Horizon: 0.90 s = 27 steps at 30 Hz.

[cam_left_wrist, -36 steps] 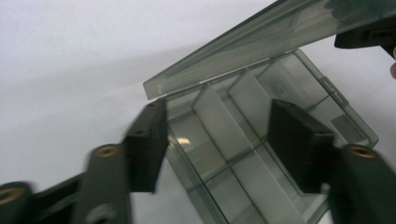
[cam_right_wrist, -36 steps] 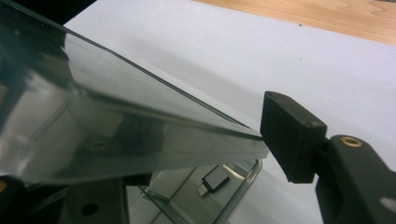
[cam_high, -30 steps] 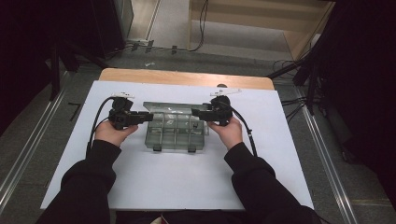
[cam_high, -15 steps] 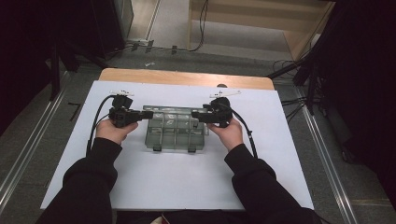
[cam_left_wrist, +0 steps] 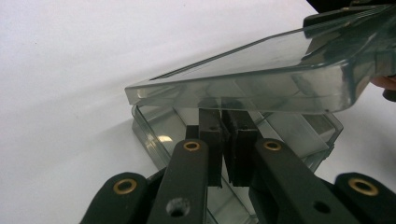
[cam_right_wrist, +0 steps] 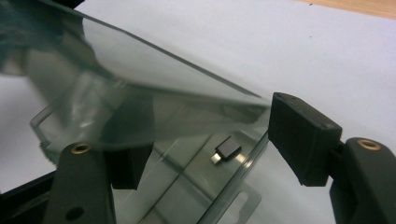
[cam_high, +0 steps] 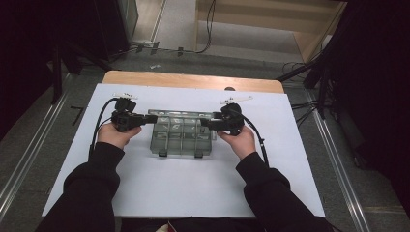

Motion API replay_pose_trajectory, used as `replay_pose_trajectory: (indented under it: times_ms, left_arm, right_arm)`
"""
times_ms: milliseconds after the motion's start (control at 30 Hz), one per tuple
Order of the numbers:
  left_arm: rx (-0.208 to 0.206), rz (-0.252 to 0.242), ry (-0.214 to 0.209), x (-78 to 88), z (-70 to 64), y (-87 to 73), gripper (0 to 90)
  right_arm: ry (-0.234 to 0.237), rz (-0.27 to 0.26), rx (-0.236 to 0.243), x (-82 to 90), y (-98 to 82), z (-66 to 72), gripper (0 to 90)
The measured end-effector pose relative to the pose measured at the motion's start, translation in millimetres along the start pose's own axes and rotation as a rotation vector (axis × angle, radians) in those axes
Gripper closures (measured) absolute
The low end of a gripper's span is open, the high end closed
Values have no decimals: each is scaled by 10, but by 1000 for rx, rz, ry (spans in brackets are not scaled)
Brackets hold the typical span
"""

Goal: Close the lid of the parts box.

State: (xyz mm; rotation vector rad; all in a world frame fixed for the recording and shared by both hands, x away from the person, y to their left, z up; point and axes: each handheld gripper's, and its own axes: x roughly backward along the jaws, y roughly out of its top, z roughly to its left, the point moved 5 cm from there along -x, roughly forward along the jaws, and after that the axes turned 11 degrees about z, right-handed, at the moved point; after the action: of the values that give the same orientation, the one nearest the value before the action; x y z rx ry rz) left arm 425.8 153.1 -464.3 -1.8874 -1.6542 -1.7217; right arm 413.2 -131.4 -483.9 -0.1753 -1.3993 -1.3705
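Note:
A clear plastic compartment box (cam_high: 181,137) lies in the middle of the white table, its lid (cam_left_wrist: 261,65) tilted up off the base. My left gripper (cam_high: 153,117) is at the box's left end. In the left gripper view it (cam_left_wrist: 229,137) is shut, pads together, tips under the raised lid. My right gripper (cam_high: 205,122) is at the right end and its jaws have just been opening. It (cam_right_wrist: 210,133) stands open, one pad beneath the lid (cam_right_wrist: 140,93), the other pad (cam_right_wrist: 301,137) outside the lid's corner. A small black part (cam_right_wrist: 227,150) lies in one compartment.
The white table (cam_high: 193,193) has a wooden strip (cam_high: 193,79) along its far edge. Cables trail from both grippers over the table. Metal rails run along the floor on either side, and dark stands lean in at the far left and right.

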Motion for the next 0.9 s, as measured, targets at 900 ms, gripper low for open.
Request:
replay_pose_trajectory:
  times_ms: [900]
  left_arm:
    - [-14,44,-6,96,11,-104,871]
  right_arm:
    - [64,33,1,535,-328,-12,394]
